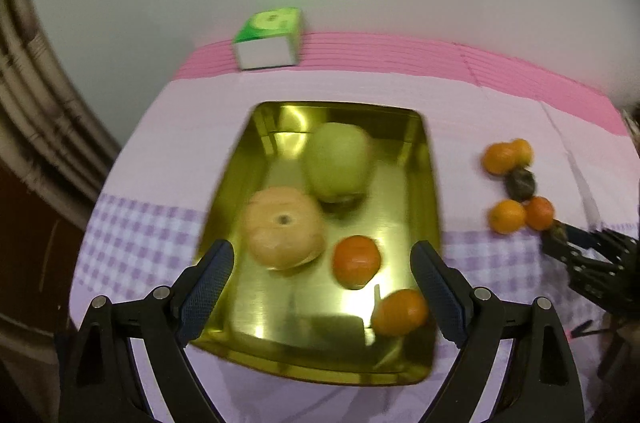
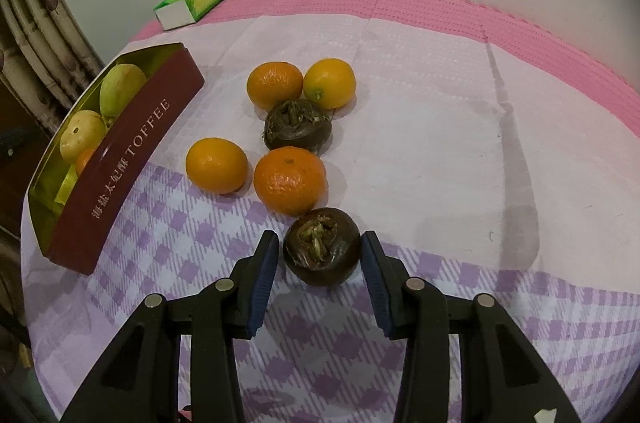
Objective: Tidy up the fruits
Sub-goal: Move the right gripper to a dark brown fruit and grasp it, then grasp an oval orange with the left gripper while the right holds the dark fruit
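Note:
My left gripper [image 1: 322,251] hangs open over the gold tin tray [image 1: 392,207], nothing between its fingers. The tray holds a green apple [image 1: 340,161], a pale yellow round fruit [image 1: 285,227] and two oranges [image 1: 356,261] [image 1: 400,311]. In the right wrist view my right gripper [image 2: 320,239] is shut on a dark brown fruit [image 2: 322,247] resting on the checked cloth. Beyond it lie several oranges [image 2: 290,179] [image 2: 216,165] and a second dark brown fruit [image 2: 298,123]. The right gripper [image 1: 560,239] also shows at the right edge of the left wrist view.
The tin's maroon side wall [image 2: 120,159], lettered TOFFEE, stands at the left of the loose fruit. A green and white tissue box [image 2: 194,1] sits at the table's back edge by the wall. A curtain hangs at far left. Pink matting runs along the back.

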Demonstrator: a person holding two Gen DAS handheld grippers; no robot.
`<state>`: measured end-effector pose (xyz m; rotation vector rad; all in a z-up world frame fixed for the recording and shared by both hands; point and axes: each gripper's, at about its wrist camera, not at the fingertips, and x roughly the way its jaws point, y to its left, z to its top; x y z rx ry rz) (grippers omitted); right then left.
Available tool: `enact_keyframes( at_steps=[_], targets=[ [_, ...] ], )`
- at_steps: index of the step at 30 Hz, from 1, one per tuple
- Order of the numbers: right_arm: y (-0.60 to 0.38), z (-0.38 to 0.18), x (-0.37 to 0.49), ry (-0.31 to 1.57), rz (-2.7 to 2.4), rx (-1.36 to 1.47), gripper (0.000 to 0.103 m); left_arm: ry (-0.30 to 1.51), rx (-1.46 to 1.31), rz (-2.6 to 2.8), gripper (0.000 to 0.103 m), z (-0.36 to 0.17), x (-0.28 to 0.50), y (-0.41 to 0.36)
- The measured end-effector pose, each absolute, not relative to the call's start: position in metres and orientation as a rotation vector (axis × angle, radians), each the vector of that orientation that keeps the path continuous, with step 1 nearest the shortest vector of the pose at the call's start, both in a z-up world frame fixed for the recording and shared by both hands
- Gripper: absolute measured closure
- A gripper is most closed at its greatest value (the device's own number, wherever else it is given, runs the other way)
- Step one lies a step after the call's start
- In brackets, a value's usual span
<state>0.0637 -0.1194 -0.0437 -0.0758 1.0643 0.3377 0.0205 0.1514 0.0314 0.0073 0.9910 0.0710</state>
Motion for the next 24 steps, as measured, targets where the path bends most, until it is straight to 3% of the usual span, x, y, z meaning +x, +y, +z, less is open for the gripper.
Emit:
enact_keyframes(
  at_steps=[14, 24],
  targets=[
    [-0.154, -0.042, 0.073, 1.0, 0.191, -0.083, 0.067, 0.991, 0.101, -0.163, 0.013, 0.028, 0.039, 0.048],
    [-0.179, -0.046, 0.089, 0.943, 0.145, -0.096, 0.067, 1.048, 0.092, -0.219, 0.016, 0.003, 0.06, 0.017]
  ],
)
